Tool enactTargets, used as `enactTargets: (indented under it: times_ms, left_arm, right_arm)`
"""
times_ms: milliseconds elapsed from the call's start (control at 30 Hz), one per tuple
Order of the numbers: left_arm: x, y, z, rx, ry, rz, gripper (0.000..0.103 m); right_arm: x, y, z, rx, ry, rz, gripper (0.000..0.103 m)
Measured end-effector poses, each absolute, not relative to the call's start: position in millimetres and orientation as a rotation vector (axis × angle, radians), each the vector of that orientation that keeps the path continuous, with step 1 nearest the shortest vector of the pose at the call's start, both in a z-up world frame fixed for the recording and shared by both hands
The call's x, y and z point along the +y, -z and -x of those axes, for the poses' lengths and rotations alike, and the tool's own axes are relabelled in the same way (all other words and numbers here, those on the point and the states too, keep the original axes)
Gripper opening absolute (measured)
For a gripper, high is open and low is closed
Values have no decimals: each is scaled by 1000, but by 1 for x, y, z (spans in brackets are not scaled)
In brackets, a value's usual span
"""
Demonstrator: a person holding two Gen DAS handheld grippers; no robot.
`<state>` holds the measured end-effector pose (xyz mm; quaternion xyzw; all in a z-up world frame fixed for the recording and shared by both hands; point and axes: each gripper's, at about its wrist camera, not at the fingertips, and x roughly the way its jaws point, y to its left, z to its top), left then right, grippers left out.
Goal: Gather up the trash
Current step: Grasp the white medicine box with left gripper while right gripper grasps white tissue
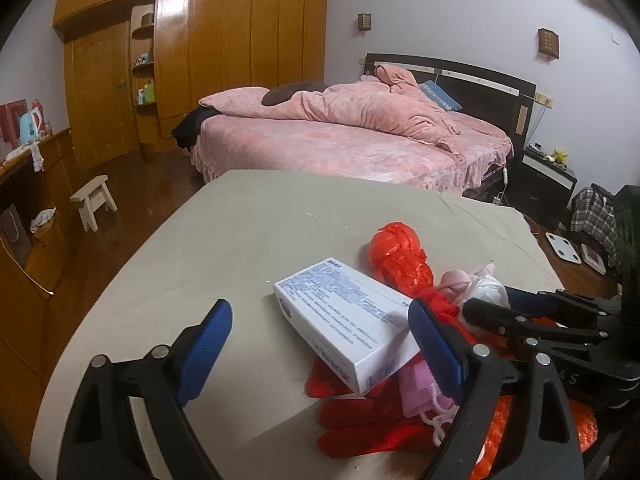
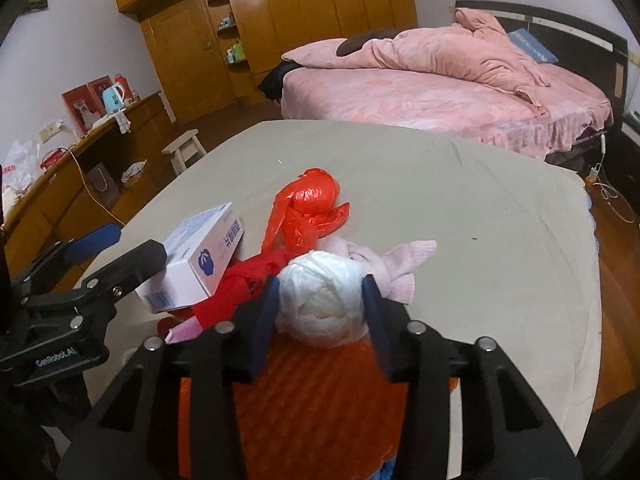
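On the left, the left gripper hangs low over the grey table with its blue pads spread wide and nothing pinched; the white box lies between them, tilted, its near end propped on the red cloth and a pink scrap, and I cannot tell whether the right-hand pad touches it. Just beyond the box sits the knotted orange plastic bag, loose on the table; to its right a pink knitted piece trails towards the near edge. On the right, the right gripper has its pads drawn in on either side of the white crumpled wad; they appear to be pinching it, though the contact looks light. Beneath that gripper an orange mesh sack fills the near foreground, which is likely where the trash is meant to go.

Risks, as I judge them: the wad is round and soft, so a shallow pinch could let it roll out forwards as it is lifted; it rests against the pink knit and the red cloth, so fibres could snag and drag those pieces along; the box is perched unevenly and could slide off the pile if the cloth under it shifts; the two grippers are close together, so a sideways move by either could knock the other.

Both grippers point downwards and away towards the bed, the left one angled towards the box, the right one squarely over the wad.
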<state>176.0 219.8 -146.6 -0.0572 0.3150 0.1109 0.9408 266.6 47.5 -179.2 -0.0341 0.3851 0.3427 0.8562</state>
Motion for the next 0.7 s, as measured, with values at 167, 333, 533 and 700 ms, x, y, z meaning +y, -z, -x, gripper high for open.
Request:
enactTargets:
  times_ms: [167,333,533,700]
  left_arm:
    - [210,148,-182,654,-198,122,88]
    - [196,153,-192,665,-184,112,90]
    - [201,166,-198,719,-224,99,90]
    - [220,170,-181,738,-261,106,90]
  right_arm:
    - [34,167,-263,781,-699,39,37]
    - [22,159,-263,762,-680,40,37]
    - [21,159,-262,754,-675,49,37]
    - [23,163,-260,761,-675,46,37]
